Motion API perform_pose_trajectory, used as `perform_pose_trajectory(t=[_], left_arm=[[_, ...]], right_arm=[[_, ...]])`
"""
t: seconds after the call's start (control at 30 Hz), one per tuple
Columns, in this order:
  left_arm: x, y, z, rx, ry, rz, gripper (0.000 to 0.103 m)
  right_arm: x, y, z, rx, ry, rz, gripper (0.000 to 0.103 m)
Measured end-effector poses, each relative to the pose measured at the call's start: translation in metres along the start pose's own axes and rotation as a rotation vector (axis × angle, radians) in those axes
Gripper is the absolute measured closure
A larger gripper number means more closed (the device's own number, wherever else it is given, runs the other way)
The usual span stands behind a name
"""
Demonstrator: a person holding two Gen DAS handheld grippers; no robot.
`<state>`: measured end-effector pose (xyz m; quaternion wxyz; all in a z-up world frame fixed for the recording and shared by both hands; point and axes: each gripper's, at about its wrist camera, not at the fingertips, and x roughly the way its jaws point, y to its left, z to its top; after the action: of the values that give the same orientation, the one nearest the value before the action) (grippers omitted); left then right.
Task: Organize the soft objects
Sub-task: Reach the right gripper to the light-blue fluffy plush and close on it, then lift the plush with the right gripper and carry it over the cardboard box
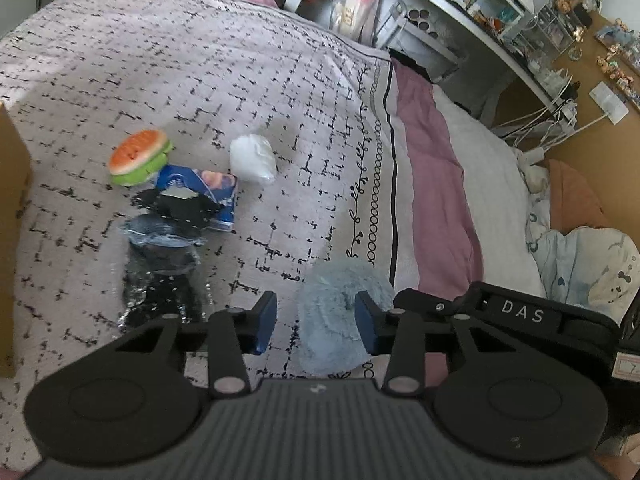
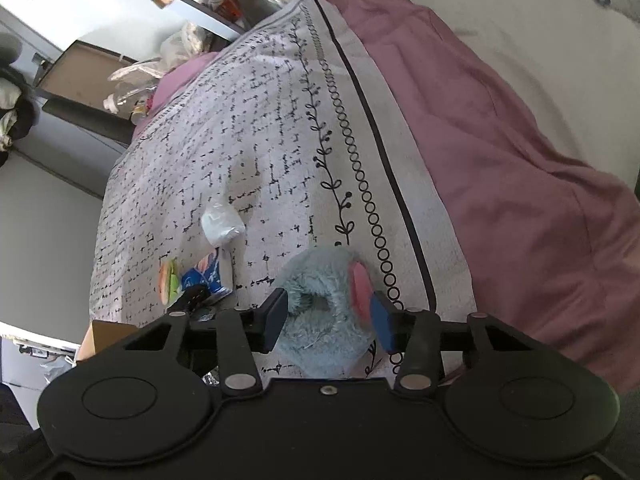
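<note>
Step in hand: both tools are down at one fluffy blue plush toy (image 2: 324, 308) on the bed, so I judge this to be the pick-up of that toy, the grasp not yet settled.
Where the toy is: it lies on the patterned bedspread (image 1: 180, 80), right at the tips of both tools, near the bedspread's bordered edge; a pink ear patch shows beside the right tool's far pad.
Right tool (image 2: 329, 318): partly open, its jaws straddling the toy's body; the blue pads sit at or very near the fur on both sides, but I cannot tell whether they press it.
Left tool (image 1: 316, 322): also partly open; the toy sits against its right-hand pad, while bare bedspread shows between the toy and the other pad, so it has no hold yet.
Pose: both tools point steeply downward at the bed, close together over the same toy; the hands themselves are out of view.
Other soft things: ahead and to the left of the left tool lie a burger-shaped plush (image 1: 138, 156), a white soft bundle (image 1: 253, 159) and a blue packet (image 1: 208, 192) partly under crinkly dark wrapping.
Next move: I would expect the jaws to close on the fur until it compresses, then a lift, likely toward the cardboard box (image 1: 14, 232) at the far left.
</note>
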<state>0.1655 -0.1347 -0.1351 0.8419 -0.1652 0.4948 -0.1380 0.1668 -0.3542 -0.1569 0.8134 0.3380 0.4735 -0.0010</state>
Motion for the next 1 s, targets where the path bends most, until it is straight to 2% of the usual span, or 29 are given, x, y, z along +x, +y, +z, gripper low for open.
perform_pose_trajectory(t=[0.27,0.37,0.57,0.63,0.67,0.73,1.0], left_arm=[[0.032,0.004,0.004,-0.037,0.059,-0.016,0.065],[0.043,0.006,0.002,-0.059,0.082,0.001,0.065],[0.058,0.015,-0.001,-0.118,0.109,-0.020,0.065],[0.059,0.016,-0.002,-0.142,0.109,-0.033,0.072],[0.058,0.015,-0.002,-0.141,0.107,-0.048,0.083],[0.053,0.011,-0.001,-0.124,0.086,-0.040,0.083],[0.020,0.013,0.007,-0.111,0.007,-0.057,0.083]], right_arm=[[0.023,-0.011,0.005,0.064,0.072,0.009,0.061],[0.030,-0.013,0.005,0.079,0.090,0.002,0.062],[0.044,-0.016,0.004,0.111,0.126,-0.014,0.068],[0.043,-0.016,0.003,0.107,0.125,-0.011,0.073],[0.042,-0.015,0.002,0.100,0.118,-0.009,0.074],[0.038,-0.011,0.002,0.080,0.100,0.001,0.080],[0.017,0.010,-0.001,-0.013,0.044,0.063,0.082]])
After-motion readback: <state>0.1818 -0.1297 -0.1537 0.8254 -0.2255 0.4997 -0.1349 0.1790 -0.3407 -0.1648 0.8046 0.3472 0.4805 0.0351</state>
